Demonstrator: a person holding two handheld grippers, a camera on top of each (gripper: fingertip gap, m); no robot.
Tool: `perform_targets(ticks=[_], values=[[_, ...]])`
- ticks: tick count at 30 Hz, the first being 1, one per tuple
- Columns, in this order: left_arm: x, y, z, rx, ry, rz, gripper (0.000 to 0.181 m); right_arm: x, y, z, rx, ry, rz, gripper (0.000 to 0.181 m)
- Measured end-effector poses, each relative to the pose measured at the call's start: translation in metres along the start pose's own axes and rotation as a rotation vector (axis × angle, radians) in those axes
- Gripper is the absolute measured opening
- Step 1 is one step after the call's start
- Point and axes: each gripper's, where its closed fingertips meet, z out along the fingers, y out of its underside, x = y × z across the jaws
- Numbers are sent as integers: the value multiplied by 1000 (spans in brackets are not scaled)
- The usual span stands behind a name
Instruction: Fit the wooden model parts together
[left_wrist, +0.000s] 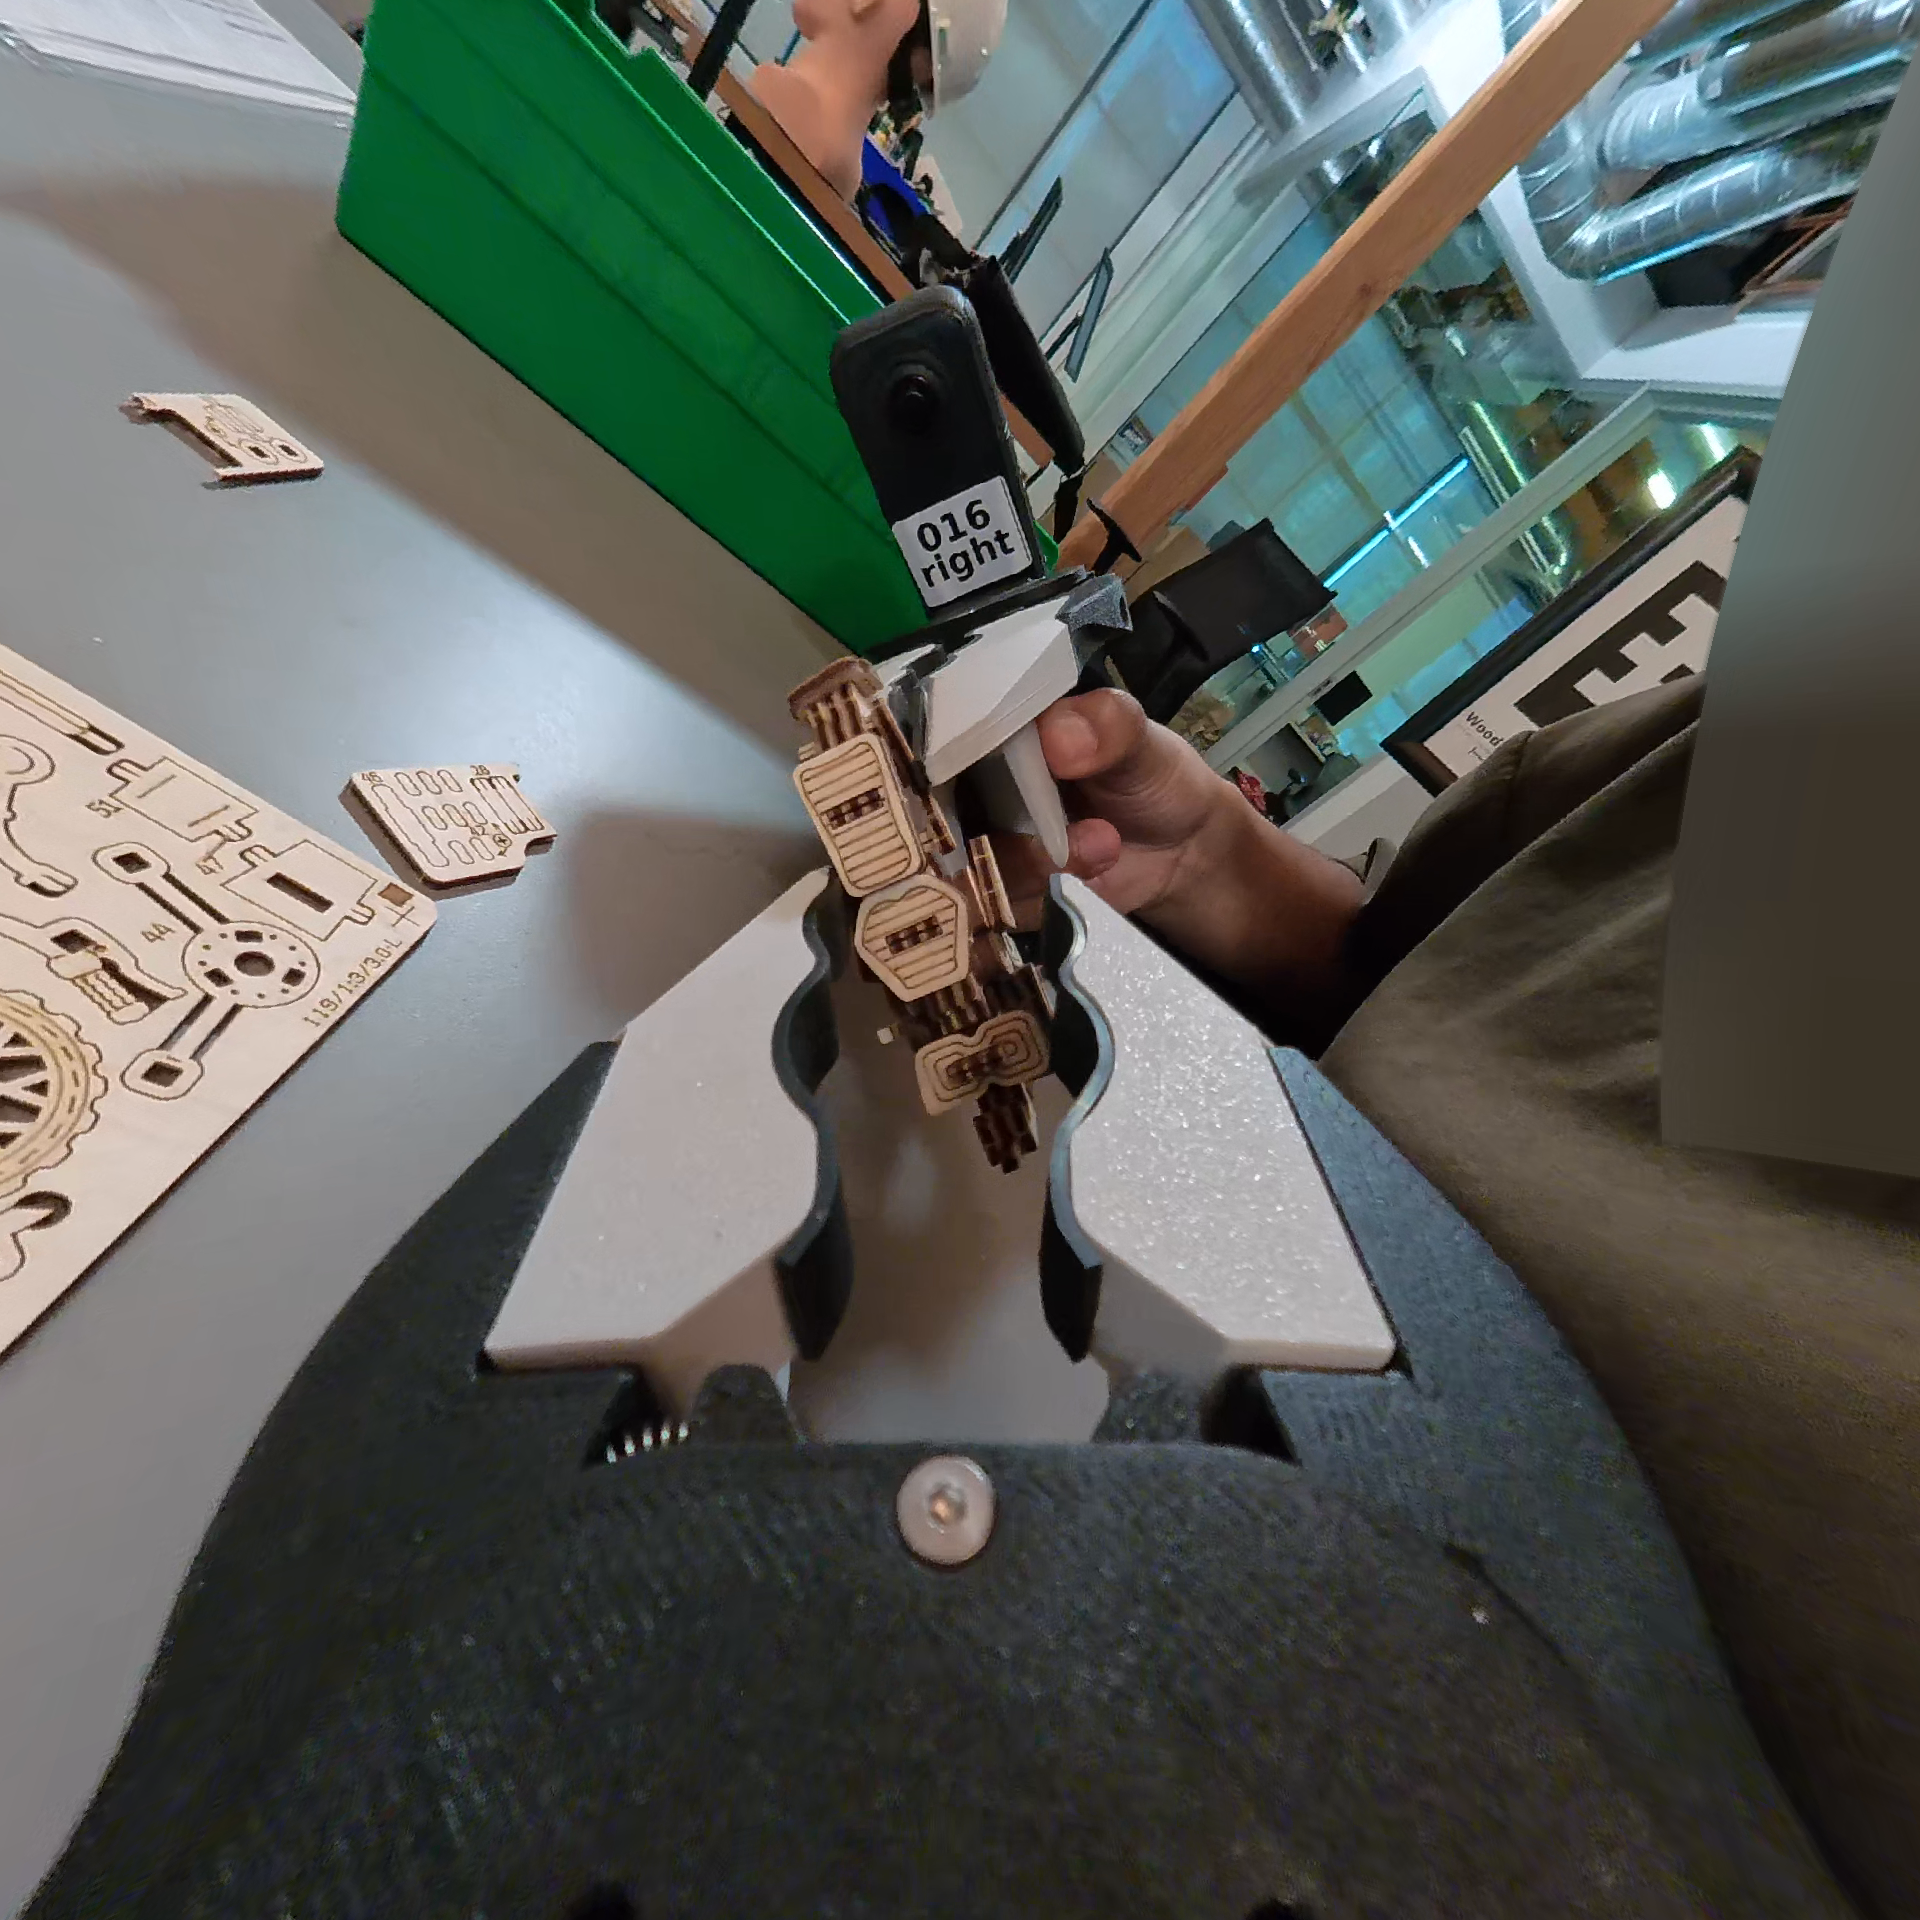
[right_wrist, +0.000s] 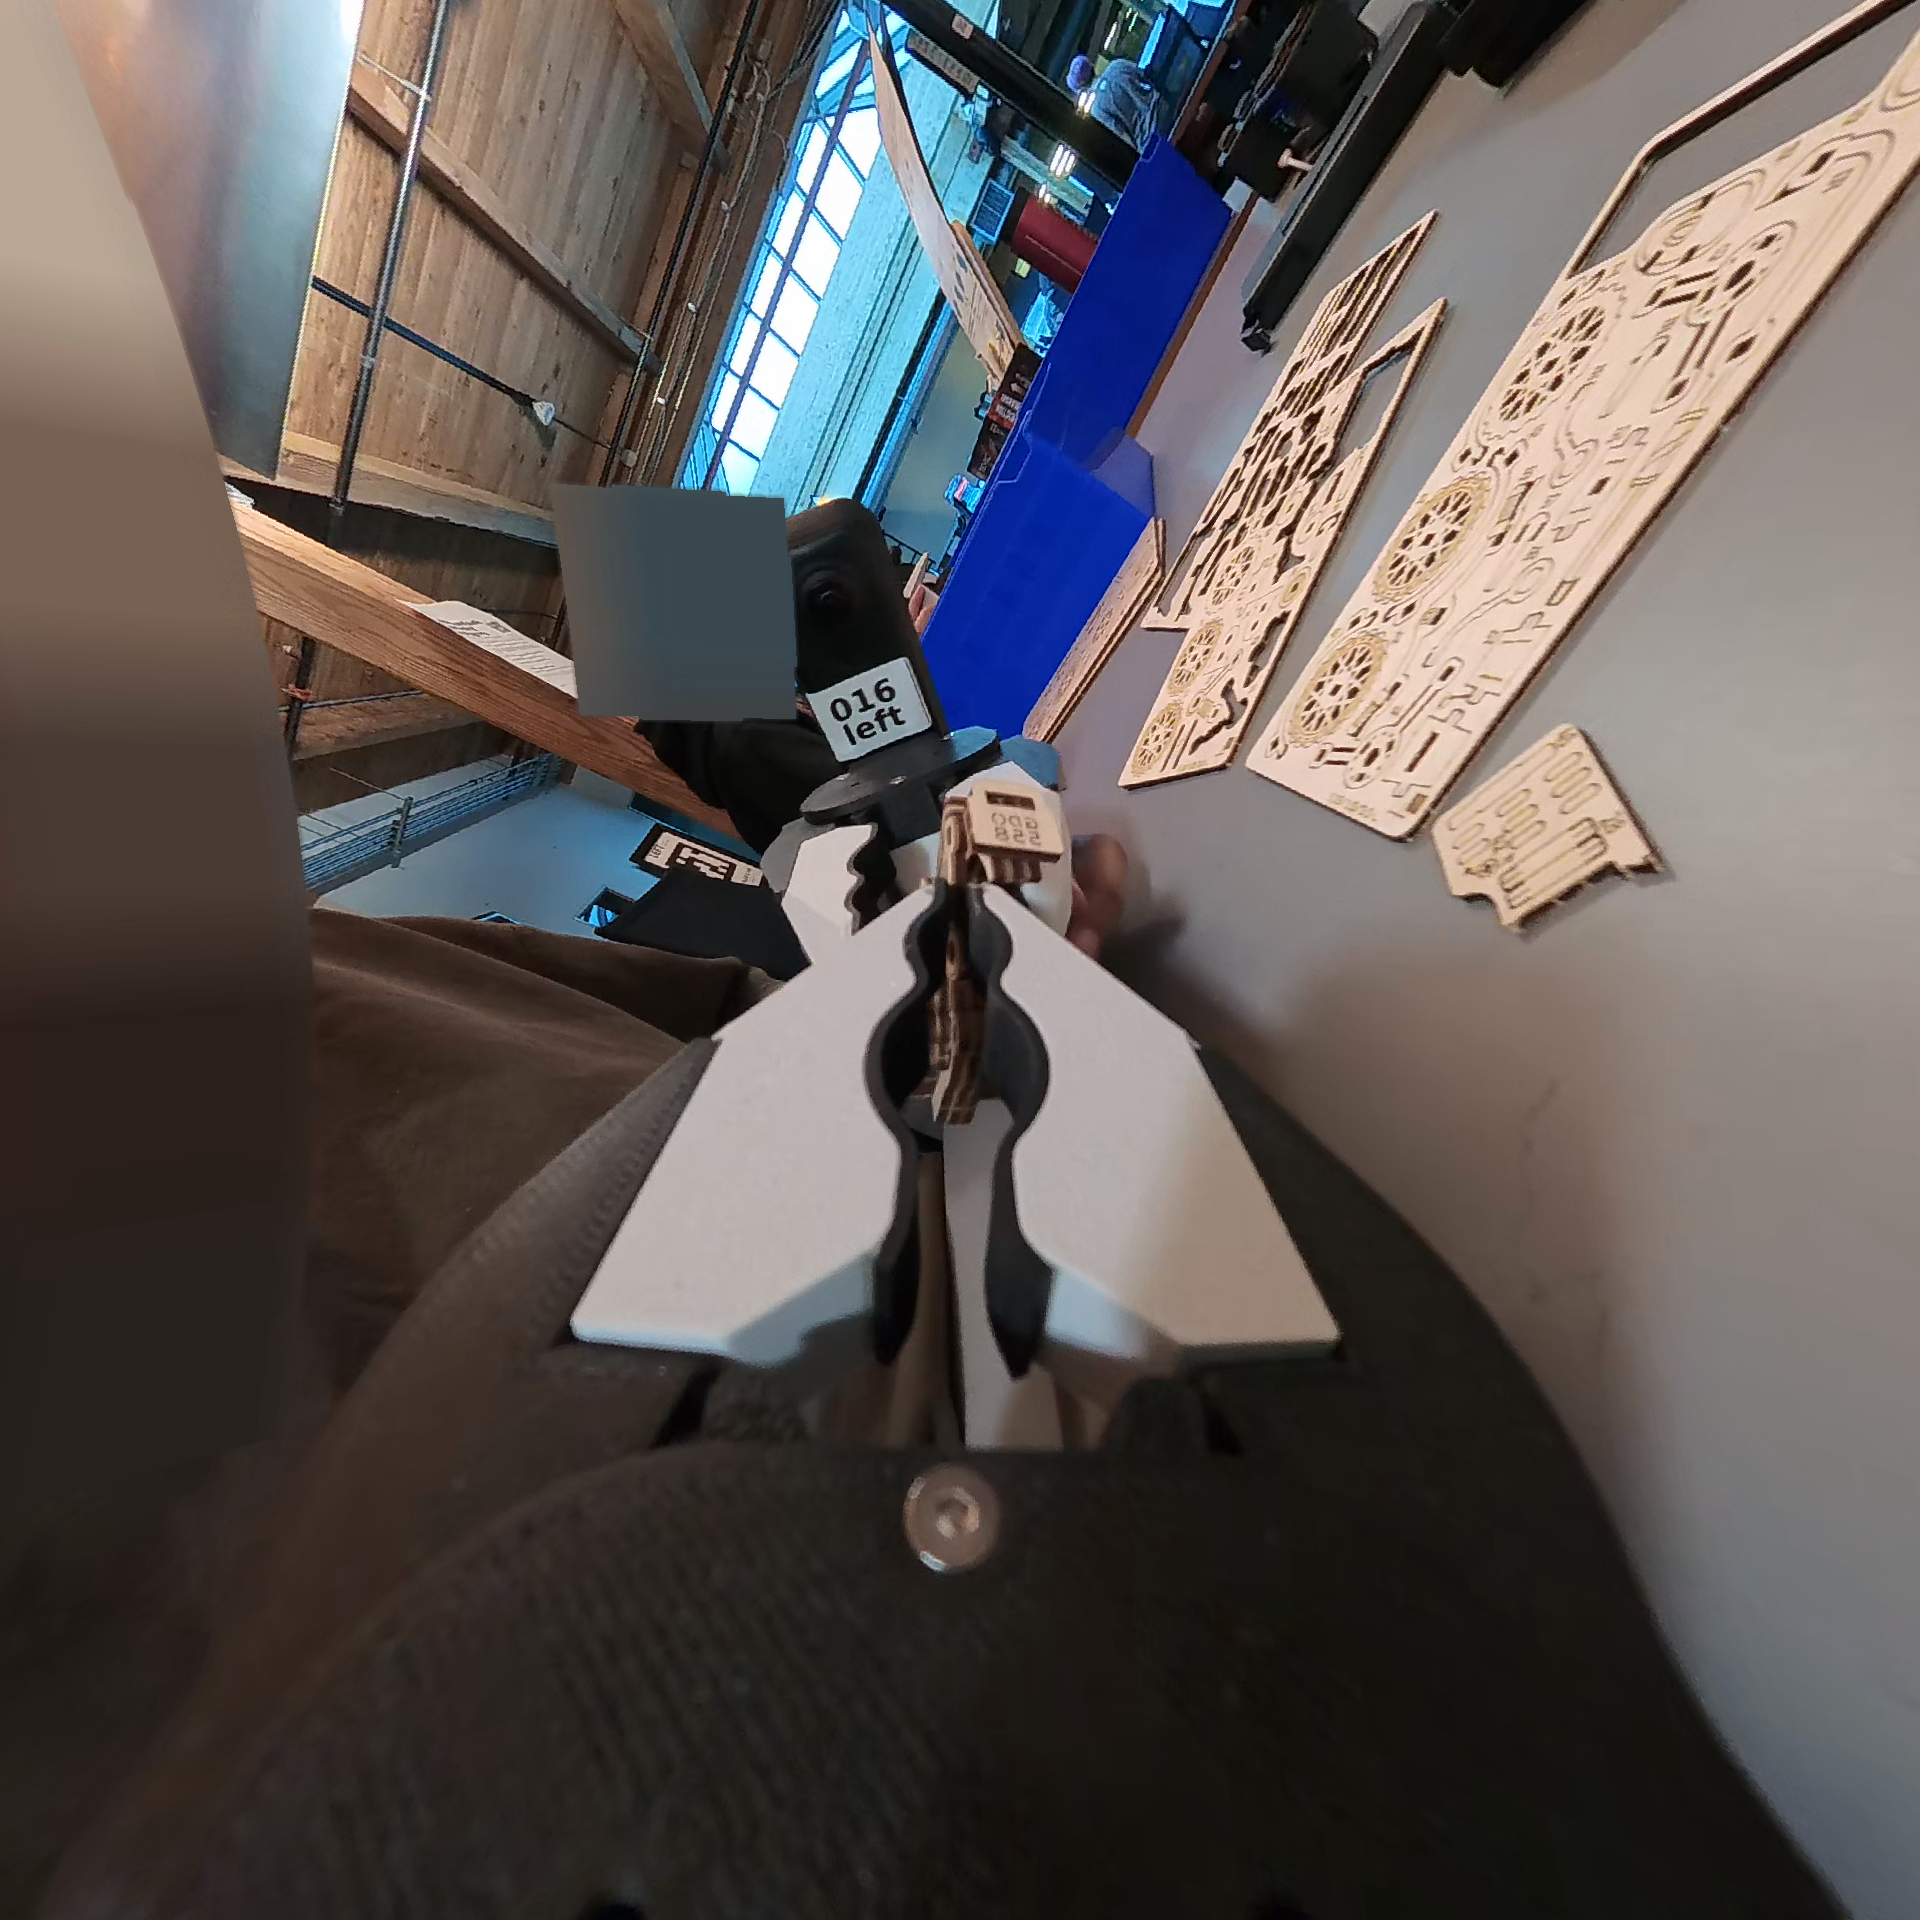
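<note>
A small wooden model assembly (left_wrist: 914, 935) of layered laser-cut parts with three slotted plates on its side is held above the grey table (left_wrist: 260, 623). My right gripper (right_wrist: 961, 899) is shut on it (right_wrist: 951, 1018); in the left wrist view the right gripper (left_wrist: 914, 717) grips the assembly's far end. My left gripper (left_wrist: 940, 904) is open, and the assembly's near end hangs between its fingers, close to the right finger (left_wrist: 1081, 997). In the right wrist view the left gripper (right_wrist: 925, 857) faces me with its jaws apart, behind the assembly's tip (right_wrist: 1003, 831).
A large cut-out wooden sheet (left_wrist: 156, 935) and two small wooden pieces (left_wrist: 447, 826) (left_wrist: 223, 436) lie on the table. A green bin (left_wrist: 623, 260) stands behind them. The right wrist view shows two part sheets (right_wrist: 1507, 520) (right_wrist: 1278, 499), a small piece (right_wrist: 1548, 831) and a blue bin (right_wrist: 1070, 468). Left and right tips are no more than a few centimetres apart.
</note>
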Motion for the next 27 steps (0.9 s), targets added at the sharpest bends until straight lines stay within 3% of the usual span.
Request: perform_targets(ticks=[9, 27], values=[[1, -1, -1, 3, 28, -36, 35, -1, 0, 0, -2, 7, -14, 0], [-8, 2, 2, -30, -73, 38, 32, 3, -1, -2, 4, 56, -56, 0]])
